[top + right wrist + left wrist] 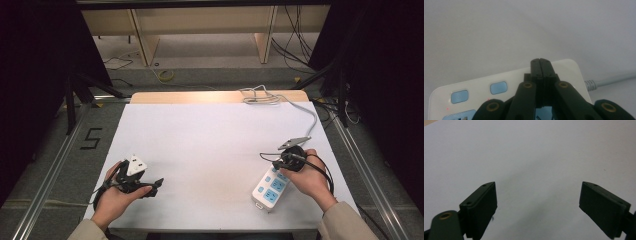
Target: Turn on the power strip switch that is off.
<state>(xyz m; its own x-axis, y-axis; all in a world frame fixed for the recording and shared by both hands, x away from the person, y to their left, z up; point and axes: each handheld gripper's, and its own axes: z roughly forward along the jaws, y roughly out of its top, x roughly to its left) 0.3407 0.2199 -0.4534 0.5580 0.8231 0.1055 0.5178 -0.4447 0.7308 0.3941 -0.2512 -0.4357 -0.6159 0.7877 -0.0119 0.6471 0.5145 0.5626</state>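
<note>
At the lower left of the high view my left gripper [156, 186] hangs over the bare white table [210, 145], its jaws spread wide with nothing between them. At the lower right my right gripper [265, 157] is squeezed tight, holding nothing, over the power strip [270, 189]. If I push down, I think the strip could slide or tug its grey cord [312, 117]. It is white with blue buttons.
</note>
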